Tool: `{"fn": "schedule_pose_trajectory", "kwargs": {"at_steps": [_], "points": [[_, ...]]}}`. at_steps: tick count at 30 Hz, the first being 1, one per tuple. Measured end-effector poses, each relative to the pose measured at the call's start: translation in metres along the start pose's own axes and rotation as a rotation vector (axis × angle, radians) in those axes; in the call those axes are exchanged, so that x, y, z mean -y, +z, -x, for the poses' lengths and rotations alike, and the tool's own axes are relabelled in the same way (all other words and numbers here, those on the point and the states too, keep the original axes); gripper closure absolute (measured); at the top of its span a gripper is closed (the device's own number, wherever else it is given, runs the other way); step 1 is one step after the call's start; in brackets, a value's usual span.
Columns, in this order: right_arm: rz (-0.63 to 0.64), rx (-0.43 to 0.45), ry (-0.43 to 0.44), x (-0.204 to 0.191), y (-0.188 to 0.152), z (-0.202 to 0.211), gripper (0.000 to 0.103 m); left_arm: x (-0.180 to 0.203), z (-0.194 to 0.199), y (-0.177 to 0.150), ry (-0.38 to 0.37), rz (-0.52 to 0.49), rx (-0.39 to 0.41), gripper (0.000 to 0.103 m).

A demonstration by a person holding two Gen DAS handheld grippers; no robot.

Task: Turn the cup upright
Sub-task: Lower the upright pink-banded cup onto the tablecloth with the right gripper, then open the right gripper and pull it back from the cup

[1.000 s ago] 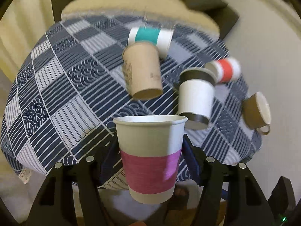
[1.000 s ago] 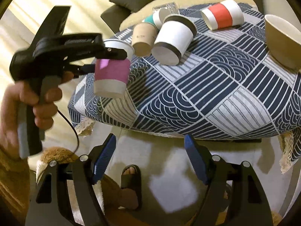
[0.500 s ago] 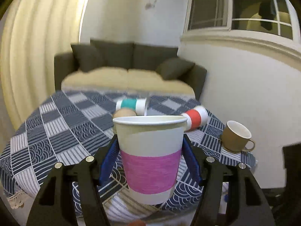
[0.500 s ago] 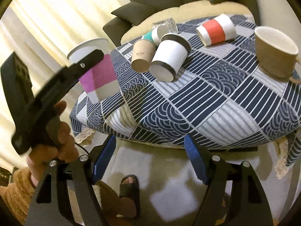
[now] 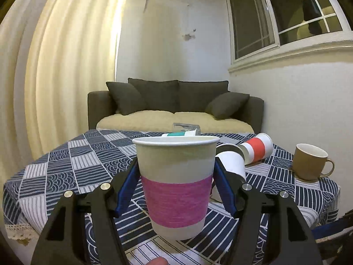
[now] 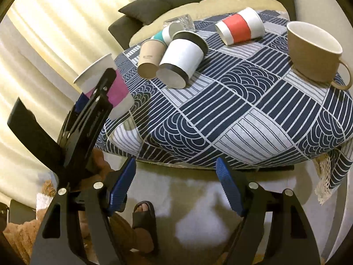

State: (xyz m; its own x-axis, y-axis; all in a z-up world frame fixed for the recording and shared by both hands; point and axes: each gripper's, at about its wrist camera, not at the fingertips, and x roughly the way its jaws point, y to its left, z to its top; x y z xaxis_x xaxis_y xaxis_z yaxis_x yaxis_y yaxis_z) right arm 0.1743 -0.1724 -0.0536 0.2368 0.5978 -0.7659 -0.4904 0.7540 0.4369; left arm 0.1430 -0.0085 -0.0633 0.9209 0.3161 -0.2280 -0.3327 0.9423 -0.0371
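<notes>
My left gripper [image 5: 175, 176] is shut on a white paper cup with a pink band [image 5: 175, 185]. The cup is upright, mouth up, held in the air at the near left edge of the table. The same cup [image 6: 106, 88] shows in the right wrist view, clamped by the left gripper's black fingers [image 6: 97, 97]. My right gripper [image 6: 175, 174] is open and empty, below the table's front edge, over the floor.
On the patterned tablecloth [image 6: 242, 101] lie a white cup with black rims [image 6: 183, 59], a brown paper cup [image 6: 150, 58], a teal-banded cup [image 6: 164, 33], a red-banded cup [image 6: 239, 28] and a glass [image 6: 178, 21]. A brown mug [image 6: 313, 53] stands upright at the right. A sofa [image 5: 174, 108] stands behind.
The left gripper has tilted up from looking down at the table to level, turning the pink-banded cup upright, and lowered slightly. The right gripper has stayed open and shifted a little.
</notes>
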Motion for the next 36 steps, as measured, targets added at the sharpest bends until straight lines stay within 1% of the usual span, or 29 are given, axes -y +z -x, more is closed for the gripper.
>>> {"fn": "schedule_pose_trajectory", "kwargs": {"at_steps": [4,7,10,13,18,19,21,27,31,33,35,36], "points": [[-0.032,-0.008,-0.003,0.006,0.001,-0.002,0.029,0.001,-0.001,-0.014,0.002,-0.017,0.019,0.039],[-0.035,-0.013,-0.007,0.008,0.001,-0.004,0.029,0.002,-0.004,-0.022,0.014,-0.019,0.018,0.039],[-0.031,-0.019,-0.015,0.007,0.002,-0.005,0.029,0.002,-0.007,-0.026,0.018,-0.028,0.023,0.039],[-0.033,-0.024,-0.022,0.007,0.003,-0.007,0.029,0.006,-0.006,-0.030,0.018,-0.058,0.037,0.037],[-0.035,-0.029,-0.025,0.006,0.003,-0.009,0.029,0.006,-0.005,-0.030,0.016,-0.054,0.034,0.037],[-0.035,-0.029,-0.026,0.006,0.003,-0.009,0.029,0.006,-0.006,-0.030,0.014,-0.054,0.028,0.036],[-0.036,-0.029,-0.026,0.006,0.004,-0.009,0.029,0.005,-0.005,-0.029,0.012,-0.052,0.028,0.025],[-0.035,-0.014,-0.020,0.005,0.003,-0.005,0.028,0.006,-0.001,-0.027,0.008,-0.059,0.029,0.024],[-0.037,0.030,0.000,0.006,0.002,0.006,0.028,0.005,0.006,-0.020,-0.001,-0.060,0.034,0.022],[-0.037,0.056,0.010,0.006,0.001,0.013,0.026,0.004,0.010,-0.016,-0.013,-0.062,0.029,0.018],[-0.036,0.091,0.014,0.004,-0.001,0.021,0.019,0.003,0.017,-0.010,-0.018,-0.063,0.026,0.017],[-0.035,0.101,0.013,0.004,-0.002,0.024,0.017,0.002,0.021,-0.006,-0.016,-0.060,0.028,0.011]]}}
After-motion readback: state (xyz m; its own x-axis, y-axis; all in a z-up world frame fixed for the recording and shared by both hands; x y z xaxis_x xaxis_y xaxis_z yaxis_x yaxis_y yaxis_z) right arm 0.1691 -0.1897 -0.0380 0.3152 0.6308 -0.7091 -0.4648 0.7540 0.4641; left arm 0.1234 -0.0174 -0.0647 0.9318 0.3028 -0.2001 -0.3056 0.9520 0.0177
